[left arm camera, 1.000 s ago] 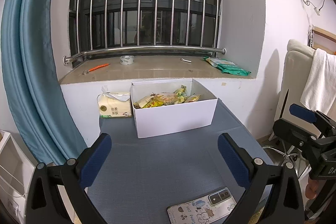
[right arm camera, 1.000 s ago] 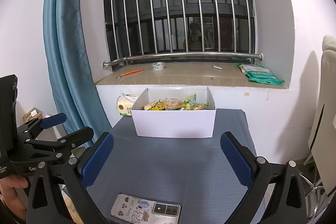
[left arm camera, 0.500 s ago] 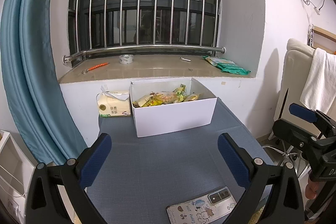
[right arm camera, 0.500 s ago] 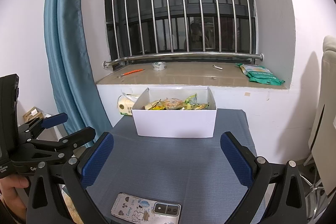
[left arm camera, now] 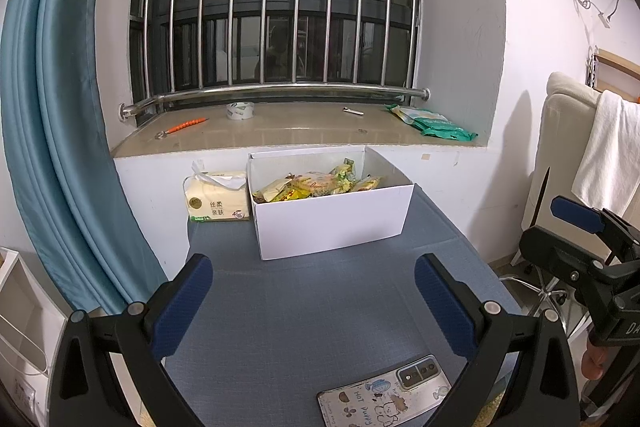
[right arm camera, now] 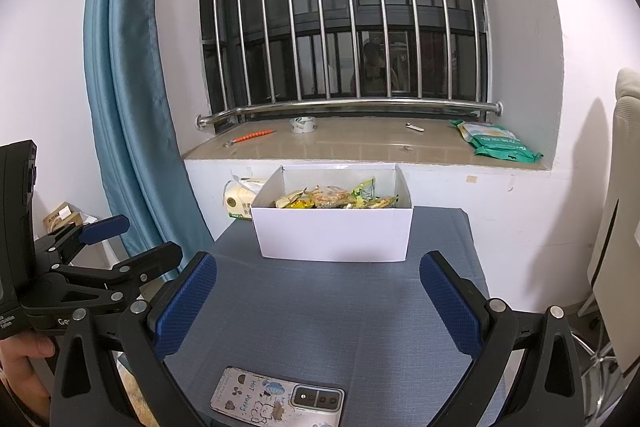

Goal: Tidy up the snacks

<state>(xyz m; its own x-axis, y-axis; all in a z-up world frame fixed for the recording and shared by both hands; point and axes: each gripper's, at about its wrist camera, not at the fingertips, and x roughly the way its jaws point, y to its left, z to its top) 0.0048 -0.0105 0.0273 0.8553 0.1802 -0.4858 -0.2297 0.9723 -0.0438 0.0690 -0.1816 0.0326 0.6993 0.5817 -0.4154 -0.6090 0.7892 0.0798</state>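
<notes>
White cardboard box (left arm camera: 332, 223) sits at the far end of the blue-grey cloth-covered table (left arm camera: 320, 307), against the wall under the stone window sill (left arm camera: 288, 131), with yellow and green snack packets (left arm camera: 316, 183) heaped inside it. Just left of the box stands a pale yellow tissue pack (left arm camera: 218, 201) printed with Chinese characters I can only partly make out. Near the table's front edge lies a phone in a white cartoon case (right arm camera: 278, 398); "HOT PUPPY" is lettered on it beside little drawings.

On the sill are a roll of clear tape (left arm camera: 240, 110), an orange-handled tool (left arm camera: 182, 126) and a green-and-white wipes packet (left arm camera: 434, 123), its print too small to read.

The left gripper (left arm camera: 314, 301) hangs over the near half of the table with its blue-padded jaws spread wide and nothing between them. The right gripper (right arm camera: 318, 301) is likewise spread wide and empty, well short of the box.

Compared with a second ago, nothing on the table has shifted; both cameras have tipped a little, so the box sits slightly higher in view and the window bars reach further up.
</notes>
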